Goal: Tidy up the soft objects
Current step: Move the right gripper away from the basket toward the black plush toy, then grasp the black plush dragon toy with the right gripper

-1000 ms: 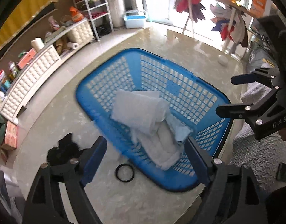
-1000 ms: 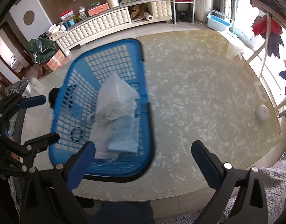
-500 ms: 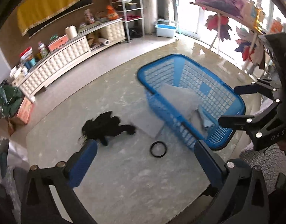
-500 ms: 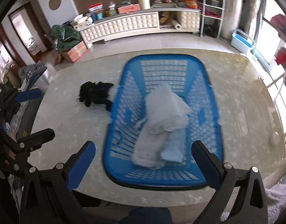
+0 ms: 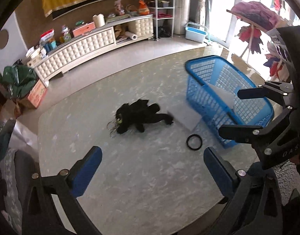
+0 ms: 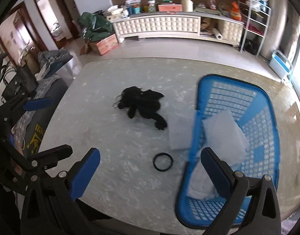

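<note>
Both tongs released, empty; black plush toy [image 5: 139,115] sprawled on table [image 5: 130,186], limbs splayed.

Black plush [image 6: 143,105] on table [image 6: 110,137], blue basket [image 6: 267,137] holding white cloths [image 6: 224,135].

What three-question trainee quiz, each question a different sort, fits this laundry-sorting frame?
1. True or false: the black plush toy lies inside the blue basket.
2. Which item sits nearest the black ring? A) grey pad B) roll of paper towel C) green bag
3. Fill in: both the left tongs and the right tongs are ____ and hold nothing.

Key: 1 false, it lies on the table; 2 A; 3 open.
</note>
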`<action>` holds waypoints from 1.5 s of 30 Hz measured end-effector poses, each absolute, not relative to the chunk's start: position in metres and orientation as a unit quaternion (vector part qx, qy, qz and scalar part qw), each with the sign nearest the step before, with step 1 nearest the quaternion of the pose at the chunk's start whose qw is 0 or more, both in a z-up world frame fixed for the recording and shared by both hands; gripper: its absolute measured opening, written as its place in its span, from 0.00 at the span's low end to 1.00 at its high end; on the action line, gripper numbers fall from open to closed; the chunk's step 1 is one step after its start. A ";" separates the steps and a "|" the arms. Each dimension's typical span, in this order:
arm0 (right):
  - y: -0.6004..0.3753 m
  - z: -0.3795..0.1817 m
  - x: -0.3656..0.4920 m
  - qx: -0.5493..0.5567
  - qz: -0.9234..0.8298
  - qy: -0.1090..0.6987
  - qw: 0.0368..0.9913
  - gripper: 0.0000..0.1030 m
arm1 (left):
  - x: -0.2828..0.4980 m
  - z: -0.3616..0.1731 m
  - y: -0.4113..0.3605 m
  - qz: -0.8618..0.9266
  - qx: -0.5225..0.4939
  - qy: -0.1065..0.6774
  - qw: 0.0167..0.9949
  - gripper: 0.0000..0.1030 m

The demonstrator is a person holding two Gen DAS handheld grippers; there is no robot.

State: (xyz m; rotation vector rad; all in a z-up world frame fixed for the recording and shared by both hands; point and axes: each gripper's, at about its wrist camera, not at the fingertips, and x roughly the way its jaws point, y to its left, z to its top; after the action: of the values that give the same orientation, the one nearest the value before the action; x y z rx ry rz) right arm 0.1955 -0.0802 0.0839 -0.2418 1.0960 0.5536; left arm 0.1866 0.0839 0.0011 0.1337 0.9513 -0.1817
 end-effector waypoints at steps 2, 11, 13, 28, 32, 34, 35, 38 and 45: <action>-0.068 0.079 0.197 -0.125 0.262 0.512 0.808 1.00 | 0.187 -0.004 0.099 -0.077 0.048 0.461 0.883 1.00; -0.031 0.054 0.206 -0.145 0.267 0.527 0.794 1.00 | 0.194 -0.024 0.147 -0.048 0.005 0.466 0.883 1.00; -0.024 0.051 0.208 -0.149 0.266 0.530 0.791 1.00 | 0.199 -0.031 0.157 -0.040 -0.001 0.469 0.882 1.00; 0.023 0.018 0.240 -0.212 0.268 0.552 0.761 1.00 | 0.237 -0.087 0.203 -0.020 -0.057 0.495 0.867 1.00; 0.035 0.007 0.253 -0.246 0.266 0.549 0.753 1.00 | 0.250 -0.098 0.210 -0.004 -0.056 0.501 0.864 1.00; 0.039 0.000 0.259 -0.256 0.270 0.548 0.749 1.00 | 0.254 -0.102 0.214 -0.004 -0.057 0.500 0.864 1.00; 0.041 -0.003 0.261 -0.262 0.271 0.549 0.746 1.00 | 0.256 -0.103 0.215 -0.007 -0.061 0.499 0.865 1.00; 0.047 -0.015 0.267 -0.280 0.276 0.552 0.735 1.00 | 0.259 -0.105 0.218 -0.014 -0.068 0.496 0.866 1.00; 0.051 -0.036 0.283 -0.276 0.279 0.562 0.728 1.00 | 0.267 -0.114 0.223 -0.016 -0.075 0.491 0.868 1.00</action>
State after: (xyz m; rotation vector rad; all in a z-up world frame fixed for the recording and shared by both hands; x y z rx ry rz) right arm 0.2826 0.0510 -0.0364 -0.6080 1.2395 0.6151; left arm 0.2667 0.2228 -0.1136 -0.1562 1.0280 -0.0330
